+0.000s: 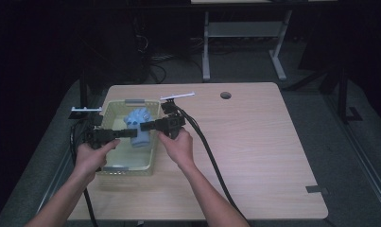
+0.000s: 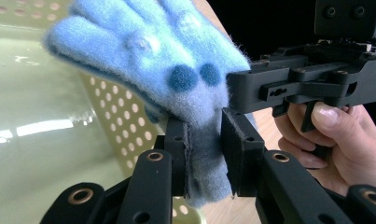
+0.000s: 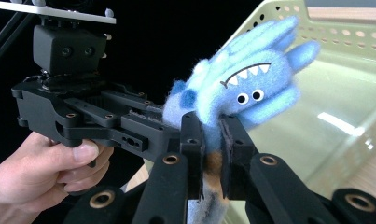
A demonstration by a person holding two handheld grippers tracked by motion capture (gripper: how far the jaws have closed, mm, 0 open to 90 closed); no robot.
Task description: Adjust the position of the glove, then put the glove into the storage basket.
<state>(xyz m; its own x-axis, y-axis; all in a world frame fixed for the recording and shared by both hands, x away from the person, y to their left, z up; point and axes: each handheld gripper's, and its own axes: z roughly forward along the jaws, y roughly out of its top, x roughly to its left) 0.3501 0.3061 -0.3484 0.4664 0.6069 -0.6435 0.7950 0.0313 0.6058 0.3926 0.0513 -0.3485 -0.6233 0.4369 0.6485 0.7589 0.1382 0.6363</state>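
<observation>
From the high view, we see a person at a wooden table (image 1: 254, 142), with a pale green perforated basket (image 1: 113, 109) at its left side. We hold a gripper in each hand. The left gripper (image 1: 130, 133) and the right gripper (image 1: 148, 126) meet from opposite sides over the basket, both clamped on a fluffy light blue glove (image 1: 137, 124) that hangs above the basket's interior, not resting on its floor.

In the left gripper view, the left gripper (image 2: 205, 140) has its jaws drawn in on the glove (image 2: 167, 70) at the cuff, the fabric squeezed thin between the pads. The glove's fingers point up and away over the basket (image 2: 41, 140). The right gripper's body and the hand (image 2: 335, 140) holding it sit just beside, to the right.

In the right gripper view, the right gripper (image 3: 212, 140) pinches the same cuff, jaws nearly together on the fabric. The glove (image 3: 251, 84) shows a cartoon face with eyes and teeth. The basket (image 3: 344, 60) lies behind.

We judge the risks this way: both grips sit close together on soft, stretchy cuff, so pulling the hands apart unevenly could slide the fabric out of one pair of jaws. The glove would then swing from the other gripper or drop into the basket.
</observation>
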